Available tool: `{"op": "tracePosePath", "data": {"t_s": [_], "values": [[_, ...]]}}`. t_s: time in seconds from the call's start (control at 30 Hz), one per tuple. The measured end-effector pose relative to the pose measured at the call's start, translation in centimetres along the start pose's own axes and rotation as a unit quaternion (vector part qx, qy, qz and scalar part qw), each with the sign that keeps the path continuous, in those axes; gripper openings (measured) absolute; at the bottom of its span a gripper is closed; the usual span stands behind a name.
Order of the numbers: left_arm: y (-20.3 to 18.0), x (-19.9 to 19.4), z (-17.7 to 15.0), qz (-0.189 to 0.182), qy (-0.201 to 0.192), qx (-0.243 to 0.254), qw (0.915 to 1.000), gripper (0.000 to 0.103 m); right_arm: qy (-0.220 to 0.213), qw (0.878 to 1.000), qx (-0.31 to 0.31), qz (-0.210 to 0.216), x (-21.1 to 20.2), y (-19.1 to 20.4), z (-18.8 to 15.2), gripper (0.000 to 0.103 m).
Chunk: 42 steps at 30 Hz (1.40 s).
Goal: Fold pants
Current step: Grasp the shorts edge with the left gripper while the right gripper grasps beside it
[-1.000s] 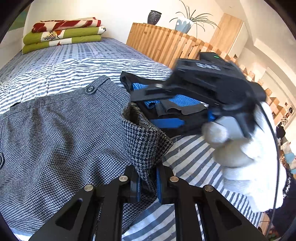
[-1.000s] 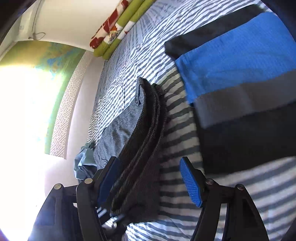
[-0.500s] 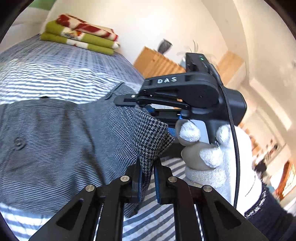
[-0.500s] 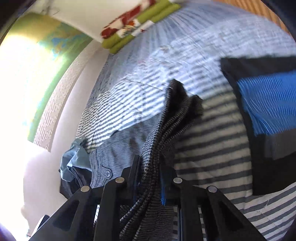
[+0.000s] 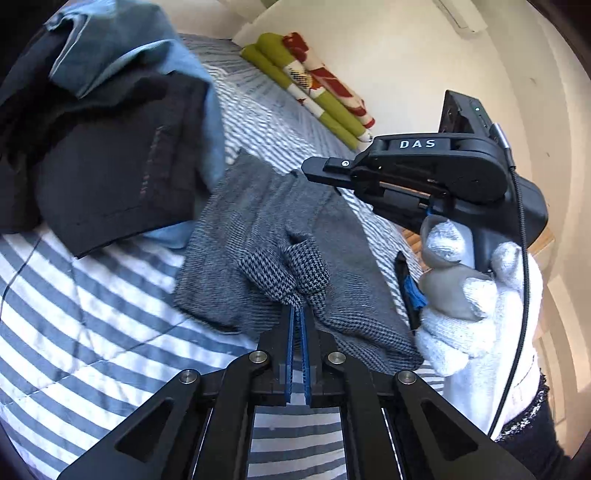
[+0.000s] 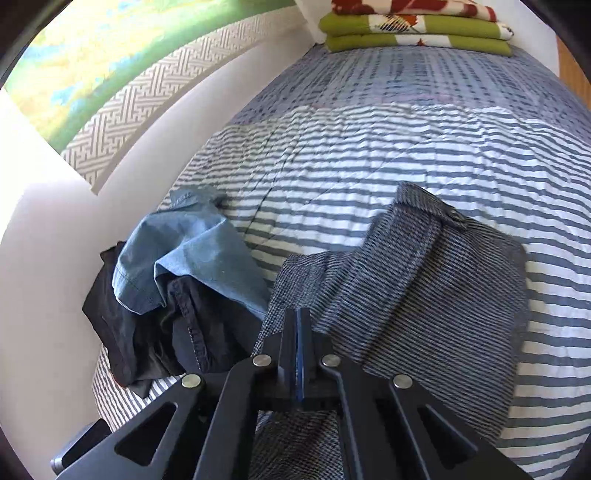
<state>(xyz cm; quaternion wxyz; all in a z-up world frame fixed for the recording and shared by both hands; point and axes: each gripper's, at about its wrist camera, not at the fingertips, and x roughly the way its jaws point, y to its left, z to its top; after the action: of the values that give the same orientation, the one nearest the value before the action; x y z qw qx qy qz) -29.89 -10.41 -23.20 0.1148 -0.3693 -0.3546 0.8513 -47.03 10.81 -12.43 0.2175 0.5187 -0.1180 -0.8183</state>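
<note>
Folded grey houndstooth pants (image 5: 258,229) lie on the striped bed cover (image 5: 92,332). My left gripper (image 5: 297,314) is shut on a bunched edge of that cloth, which bulges just past its blue pads. In the same view the right gripper's black body, held by a white-gloved hand (image 5: 476,306), hovers over the pants' right side. In the right wrist view the pants (image 6: 443,280) spread out ahead, waistband button at the far end, and my right gripper (image 6: 299,317) is shut on their near edge, cloth pinched between its pads.
A crumpled heap of light blue (image 6: 184,258) and black clothes (image 5: 110,158) lies just left of the pants by the white wall (image 6: 44,295). Folded green and red patterned blankets (image 6: 417,29) are stacked at the far end of the bed.
The right gripper closed from wide open onto the pants' edge. Both grippers swept sideways with the cloth and rolled; the blue-and-black folded garment left both views and the clothes heap came in.
</note>
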Motion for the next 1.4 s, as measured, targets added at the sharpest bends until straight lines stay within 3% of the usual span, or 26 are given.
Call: {"op": "tracePosePath", "data": {"t_s": [0.07, 0.13, 0.2, 0.27, 0.3, 0.33, 0.4, 0.5, 0.57, 0.63, 0.73, 0.87, 1.07, 1.27, 1.33, 1.4], "values": [[2.1, -0.1, 0.1, -0.004, 0.013, -0.02, 0.9997, 0.0, 0.032, 0.999, -0.027, 0.005, 1.9, 1.7, -0.1, 0.0], [3.3, -0.1, 0.2, -0.02, 0.034, -0.029, 0.9988, 0.0, 0.025, 0.999, -0.04, -0.018, 1.3, 2.1, -0.6, 0.001], [3.6, -1.2, 0.6, -0.02, 0.019, -0.02, 0.9994, 0.004, 0.012, 1.0, -0.026, -0.01, -0.4, 0.6, -1.1, 0.02], [2.8, -2.2, 1.1, -0.024, -0.002, -0.003, 0.9997, 0.017, -0.005, 1.0, 0.011, -0.016, -2.2, -1.7, -1.5, 0.035], [2.2, -2.5, 1.4, -0.025, -0.01, 0.007, 0.9996, 0.033, -0.01, 0.999, 0.019, -0.028, -2.9, -2.5, -1.5, 0.036], [1.6, -2.4, 1.7, -0.025, -0.011, 0.014, 0.9995, 0.058, -0.012, 0.999, 0.023, -0.042, -3.4, -3.3, -1.4, 0.036], [0.4, -2.0, 1.8, -0.018, -0.008, 0.026, 0.9995, 0.076, -0.007, 0.997, 0.042, -0.061, -3.7, -4.6, -0.9, 0.037], [-1.6, -0.1, 1.9, 0.03, 0.022, 0.061, 0.9975, 0.076, 0.012, 0.996, 0.07, -0.045, -2.7, -5.5, 0.4, 0.047], [-1.3, 1.3, 1.8, 0.045, 0.047, 0.052, 0.9965, 0.075, 0.024, 0.996, 0.07, -0.052, -1.5, -5.5, 1.1, 0.047], [-0.6, 1.8, 2.0, 0.055, 0.055, 0.038, 0.9963, 0.042, 0.033, 0.995, 0.063, -0.067, -0.1, -4.9, 1.5, 0.047], [-0.7, 0.9, 2.2, 0.024, 0.036, 0.029, 0.9986, 0.027, 0.043, 0.994, 0.052, -0.086, 1.6, -4.1, 2.1, 0.047], [-3.6, -0.6, 0.6, 0.015, 0.021, 0.097, 0.995, 0.023, 0.066, 0.993, 0.035, -0.096, 3.1, -2.9, 2.7, 0.047], [-6.9, -0.5, -0.5, 0.001, 0.001, 0.147, 0.9891, 0.022, 0.114, 0.984, -0.011, -0.137, 5.3, -0.2, 2.3, 0.048], [-7.7, -0.8, 0.0, -0.027, 0.004, 0.133, 0.9908, 0.021, 0.148, 0.96, -0.071, -0.229, 6.2, 1.0, 1.4, 0.048], [-7.7, -0.8, 0.1, -0.035, 0.006, 0.128, 0.9912, 0.021, 0.148, 0.958, -0.068, -0.238, 5.7, 0.5, 1.2, 0.032], [-7.7, -0.8, -0.3, -0.043, 0.007, 0.127, 0.9909, 0.021, 0.15, 0.964, -0.053, -0.213, 5.0, -0.2, 1.2, 0.009]]}}
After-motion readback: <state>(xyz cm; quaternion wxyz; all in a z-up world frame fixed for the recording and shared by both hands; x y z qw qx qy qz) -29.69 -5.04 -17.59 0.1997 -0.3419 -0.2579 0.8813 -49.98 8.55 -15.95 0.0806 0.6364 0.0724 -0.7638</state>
